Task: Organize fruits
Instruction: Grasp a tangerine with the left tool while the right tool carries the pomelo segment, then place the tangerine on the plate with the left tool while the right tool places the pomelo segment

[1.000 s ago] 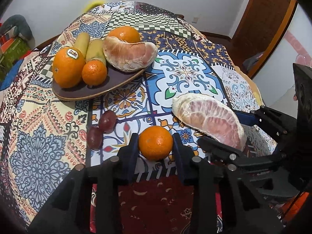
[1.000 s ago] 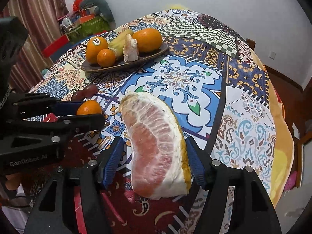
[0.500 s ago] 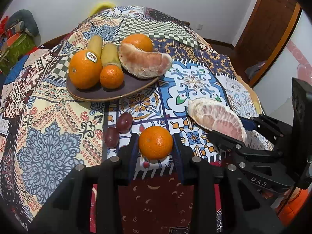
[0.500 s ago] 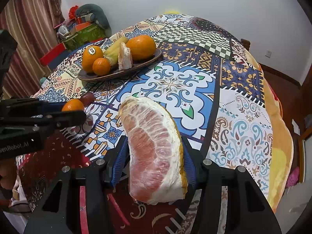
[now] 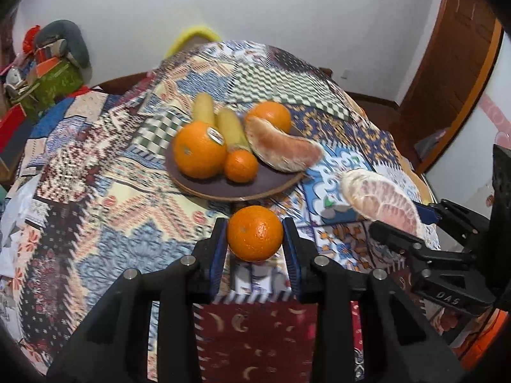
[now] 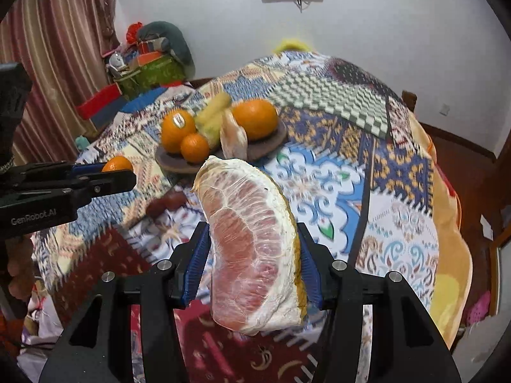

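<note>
Item one: my left gripper (image 5: 255,239) is clamped on a small orange (image 5: 255,233), pads against both its sides, carried clear of the patchwork tablecloth (image 5: 105,198) just short of the near rim of the plate.

Item two: my right gripper (image 6: 252,268) grasps a peeled pomelo wedge (image 6: 252,249), pink flesh facing the camera, rind strip along its right edge. Its jaws have just been closing, and the wedge sits between them, lifted off the cloth.

Item three: a dark oval plate (image 5: 236,188) toward the middle of the table, holding a large stickered orange (image 5: 199,150), a small orange (image 5: 241,166), two yellow-green fruits (image 5: 230,131) I cannot name, another large orange (image 5: 270,116) at the far side, and a second pomelo wedge (image 5: 282,153) overhanging the right rim.

Item four: two dark red fruits (image 6: 163,204), blurred, lying on the cloth near the table's front edge.
</note>
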Demonstrator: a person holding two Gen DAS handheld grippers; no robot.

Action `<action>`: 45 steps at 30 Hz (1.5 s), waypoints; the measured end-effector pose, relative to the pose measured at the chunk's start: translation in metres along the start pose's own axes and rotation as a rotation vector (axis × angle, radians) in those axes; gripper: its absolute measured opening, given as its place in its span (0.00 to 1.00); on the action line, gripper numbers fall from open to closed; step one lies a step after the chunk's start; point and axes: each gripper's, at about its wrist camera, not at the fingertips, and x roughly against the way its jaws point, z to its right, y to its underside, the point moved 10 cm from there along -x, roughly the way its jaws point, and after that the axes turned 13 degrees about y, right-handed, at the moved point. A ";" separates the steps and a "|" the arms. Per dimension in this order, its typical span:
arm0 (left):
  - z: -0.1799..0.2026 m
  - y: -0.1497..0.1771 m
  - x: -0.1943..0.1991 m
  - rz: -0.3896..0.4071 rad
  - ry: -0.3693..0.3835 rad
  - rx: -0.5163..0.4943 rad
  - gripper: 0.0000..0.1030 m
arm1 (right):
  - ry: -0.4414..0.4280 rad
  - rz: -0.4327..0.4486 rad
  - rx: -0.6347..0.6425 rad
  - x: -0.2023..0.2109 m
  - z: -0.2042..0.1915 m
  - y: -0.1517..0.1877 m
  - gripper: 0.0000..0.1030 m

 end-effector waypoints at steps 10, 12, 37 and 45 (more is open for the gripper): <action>-0.037 -0.017 0.003 0.033 -0.037 0.045 0.33 | -0.024 0.075 0.017 -0.001 -0.016 -0.043 0.48; -0.041 -0.018 -0.001 0.032 -0.037 0.047 0.33 | -0.027 0.088 0.024 -0.004 -0.021 -0.051 0.48; -0.061 -0.033 -0.051 0.003 -0.004 0.063 0.33 | -0.089 0.058 0.054 -0.071 -0.057 -0.101 0.48; -0.064 -0.032 -0.062 -0.014 -0.006 0.074 0.33 | -0.090 0.016 0.045 -0.085 -0.055 -0.093 0.48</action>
